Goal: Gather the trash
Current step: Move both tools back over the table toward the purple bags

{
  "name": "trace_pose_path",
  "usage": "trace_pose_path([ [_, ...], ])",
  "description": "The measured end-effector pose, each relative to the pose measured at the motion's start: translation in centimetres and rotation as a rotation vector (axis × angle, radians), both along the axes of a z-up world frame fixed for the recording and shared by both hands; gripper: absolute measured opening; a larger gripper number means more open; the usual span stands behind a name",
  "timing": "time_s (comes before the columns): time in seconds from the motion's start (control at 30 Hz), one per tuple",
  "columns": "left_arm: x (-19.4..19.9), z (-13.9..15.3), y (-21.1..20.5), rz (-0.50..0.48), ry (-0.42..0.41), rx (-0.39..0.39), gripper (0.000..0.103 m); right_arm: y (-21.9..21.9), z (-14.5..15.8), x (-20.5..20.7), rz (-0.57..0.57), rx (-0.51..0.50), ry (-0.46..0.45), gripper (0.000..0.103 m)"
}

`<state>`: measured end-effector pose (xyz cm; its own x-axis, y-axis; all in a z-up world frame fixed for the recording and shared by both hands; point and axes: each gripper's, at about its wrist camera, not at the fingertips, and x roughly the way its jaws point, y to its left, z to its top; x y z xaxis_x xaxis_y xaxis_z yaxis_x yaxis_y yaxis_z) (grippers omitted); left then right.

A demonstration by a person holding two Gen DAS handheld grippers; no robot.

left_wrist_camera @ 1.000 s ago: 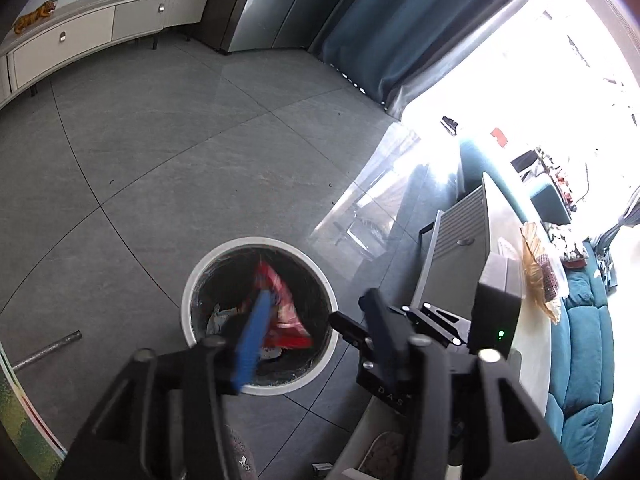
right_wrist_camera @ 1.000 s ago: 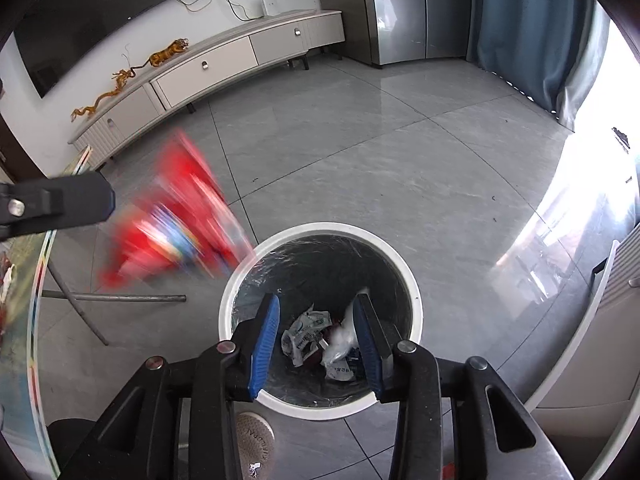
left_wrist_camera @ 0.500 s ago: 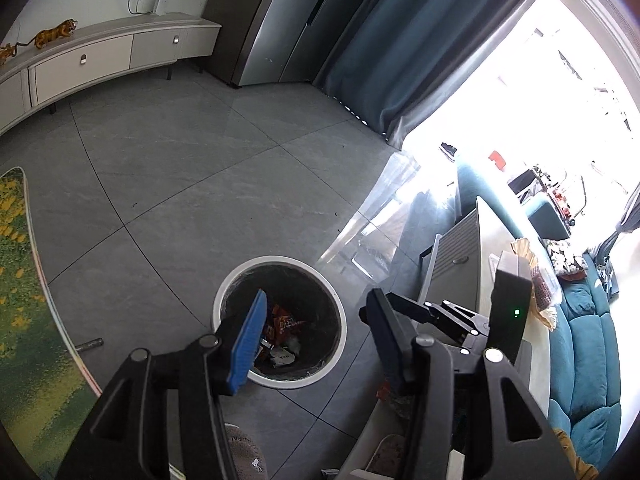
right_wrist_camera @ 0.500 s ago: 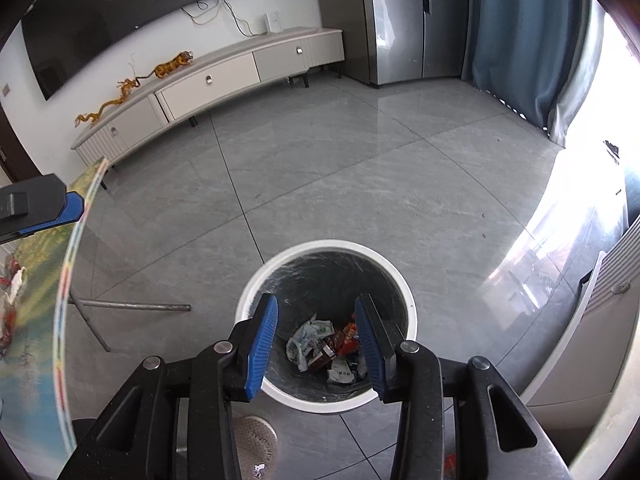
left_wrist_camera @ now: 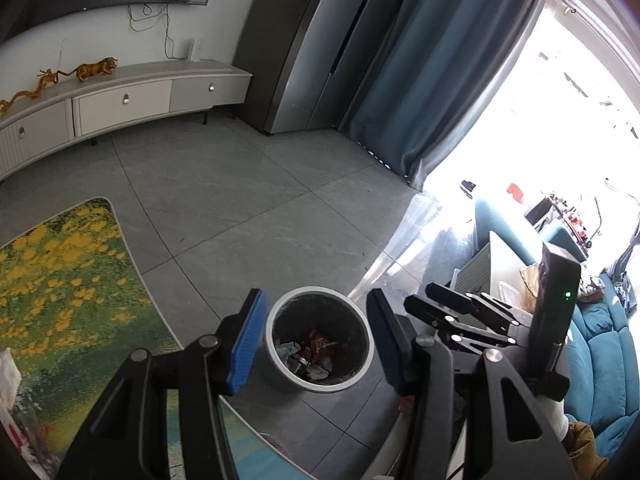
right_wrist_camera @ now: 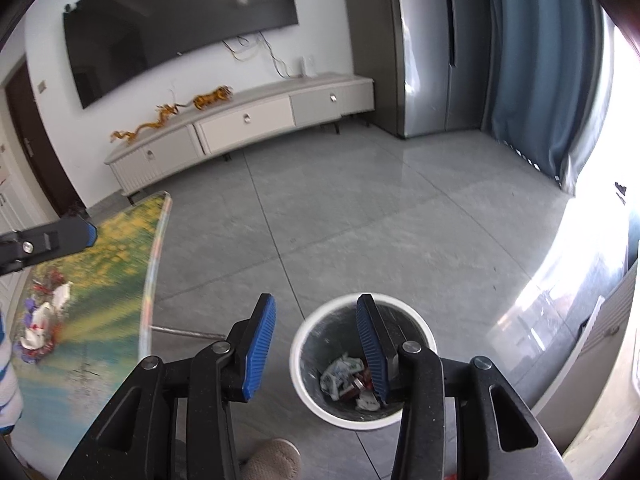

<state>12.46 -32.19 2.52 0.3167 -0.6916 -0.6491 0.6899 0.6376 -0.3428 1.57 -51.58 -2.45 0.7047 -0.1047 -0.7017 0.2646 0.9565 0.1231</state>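
Trash (left_wrist_camera: 314,354) is seen lying at the bottom of a round white bin (left_wrist_camera: 280,370) with a dark liner, which stands on the grey tiled floor (left_wrist_camera: 224,200); crumpled white wrappers and a red packet are made out among it. In the right wrist view the same trash (right_wrist_camera: 346,378) is seen inside the bin (right_wrist_camera: 304,380), partly hidden behind one blue pad. The left claw (left_wrist_camera: 316,342) is held above the bin with its blue pads spread apart and nothing between them; it is released. The right claw (right_wrist_camera: 316,346) is likewise empty, and its jaws are opening, with only floor and bin seen in the gap. A surface (left_wrist_camera: 60,280) with a yellow-and-green flower print is seen to the left of the bin, and more white and red wrappers (right_wrist_camera: 44,312) are seen lying on it. The tip of the left claw is caught at the left edge of the right wrist view, above that surface. A low white cabinet (right_wrist_camera: 240,124) is set against the far wall under a dark television (right_wrist_camera: 180,24).
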Motion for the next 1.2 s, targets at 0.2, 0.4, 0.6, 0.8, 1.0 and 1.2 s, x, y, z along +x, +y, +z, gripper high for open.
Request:
trace_pose_path([
  [0.2,0.3,2.0,4.3,0.082,-0.059,0.003,0.050,3.5,2.9,0.0,0.055,-0.021,-0.054,0.041],
  [0.4,0.2,4.3,9.2,0.143,-0.130,0.008,0.050,6.8,5.5,0.3,0.107,-0.044,-0.099,0.041],
  [0.6,-0.3,6.6,15.1,0.218,-0.203,0.019,0.050,10.5,8.5,0.4,0.165,-0.068,-0.154,0.041],
  [0.8,-1.2,7.6,22.6,0.324,-0.277,0.063,0.050,14.0,11.2,0.6,0.223,-0.069,-0.213,0.041],
  [1.0,-2.6,7.5,30.1,0.456,-0.291,0.084,0.054,18.1,12.8,0.3,0.289,-0.068,-0.266,0.047],
  [1.2,-3.7,6.3,36.3,0.570,-0.305,0.134,0.058,21.4,13.4,0.0,0.349,-0.046,-0.298,0.051],
])
